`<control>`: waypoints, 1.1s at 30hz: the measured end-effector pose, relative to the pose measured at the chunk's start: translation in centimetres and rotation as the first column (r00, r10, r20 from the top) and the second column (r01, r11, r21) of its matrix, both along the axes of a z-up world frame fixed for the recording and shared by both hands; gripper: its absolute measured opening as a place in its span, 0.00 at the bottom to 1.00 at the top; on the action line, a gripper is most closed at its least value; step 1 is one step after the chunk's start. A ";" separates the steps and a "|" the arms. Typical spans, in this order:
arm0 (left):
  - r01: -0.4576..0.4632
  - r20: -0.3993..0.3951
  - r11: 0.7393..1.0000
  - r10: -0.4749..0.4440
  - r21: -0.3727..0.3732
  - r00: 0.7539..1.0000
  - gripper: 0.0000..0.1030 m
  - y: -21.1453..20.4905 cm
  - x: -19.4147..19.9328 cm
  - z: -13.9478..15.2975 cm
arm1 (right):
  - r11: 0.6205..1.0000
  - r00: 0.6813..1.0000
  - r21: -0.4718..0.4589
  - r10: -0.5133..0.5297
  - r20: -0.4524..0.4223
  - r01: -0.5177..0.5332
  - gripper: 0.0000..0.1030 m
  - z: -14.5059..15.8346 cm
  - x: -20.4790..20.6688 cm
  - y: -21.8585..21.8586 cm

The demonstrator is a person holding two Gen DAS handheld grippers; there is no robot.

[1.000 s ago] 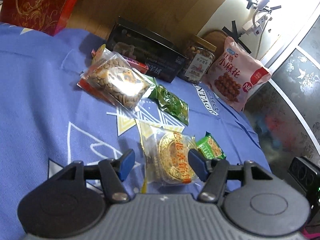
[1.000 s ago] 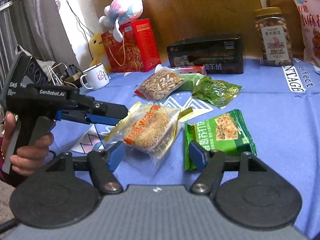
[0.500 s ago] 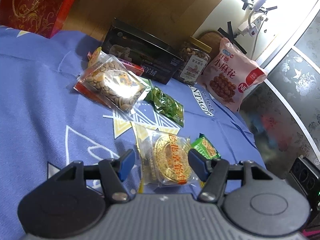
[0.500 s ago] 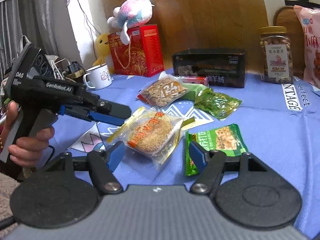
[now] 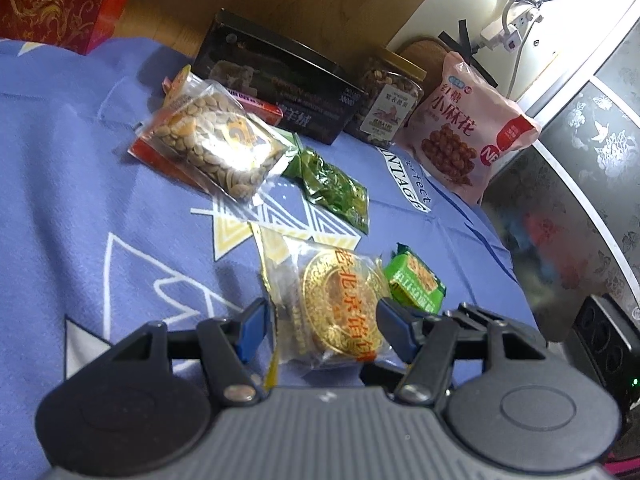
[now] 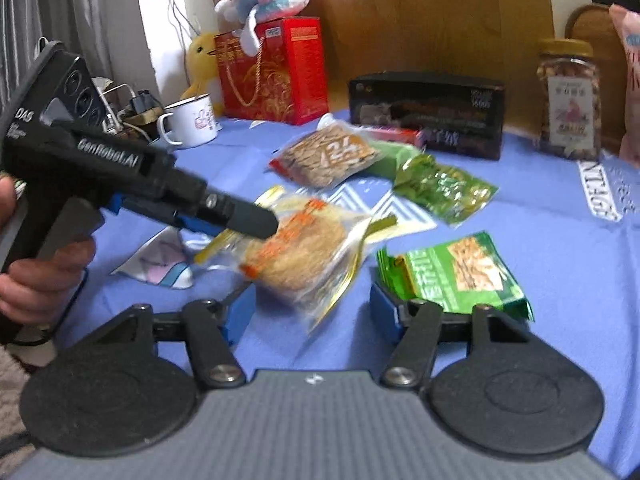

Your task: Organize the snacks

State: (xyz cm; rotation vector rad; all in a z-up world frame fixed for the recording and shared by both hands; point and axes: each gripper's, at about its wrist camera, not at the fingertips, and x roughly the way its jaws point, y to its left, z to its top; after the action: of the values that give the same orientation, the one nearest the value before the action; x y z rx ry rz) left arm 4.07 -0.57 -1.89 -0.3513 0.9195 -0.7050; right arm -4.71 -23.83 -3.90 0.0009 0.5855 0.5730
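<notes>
Left gripper (image 5: 320,326) grips the wrapped mooncake (image 5: 340,308), lifted clear for sorting; right gripper (image 6: 310,312), jaws just narrowing around nothing, waits beneath, green packet (image 6: 460,272) at two o'clock.

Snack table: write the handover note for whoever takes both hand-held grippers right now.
Left hand-held gripper: shut on the round cake packet, lifted off the blue cloth.
Right hand-held gripper: open, jaws just been closing, nothing gripped; green cracker packet by its right finger.
Seed bag, dark green packet loose mid-cloth; jar, pink bag, black box at back.
Done: cake picked up. Left: place it, then loose packets.
</notes>
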 end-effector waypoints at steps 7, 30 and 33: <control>0.000 -0.009 1.000 0.000 -0.010 1.000 0.45 0.3 0.3 -0.4 | 1.000 1.000 -0.014 0.026 0.012 -0.025 0.64 -0.3 0.2 1.1; -0.014 0.031 1.000 0.015 -0.017 0.999 0.37 2.8 -0.9 0.2 | 0.999 0.999 0.012 0.041 0.004 -0.041 0.52 0.0 -0.2 3.1; -0.016 0.028 1.000 0.017 -0.015 0.999 0.45 2.8 -0.8 0.1 | 0.999 0.999 0.014 0.042 -0.001 -0.042 0.53 0.0 -0.2 3.1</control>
State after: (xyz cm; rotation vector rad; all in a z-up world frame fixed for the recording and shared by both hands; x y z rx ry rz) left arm 3.28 2.27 -1.79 -0.3609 0.8847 -0.6999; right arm -4.95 -20.71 -3.93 0.0020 0.5838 0.6182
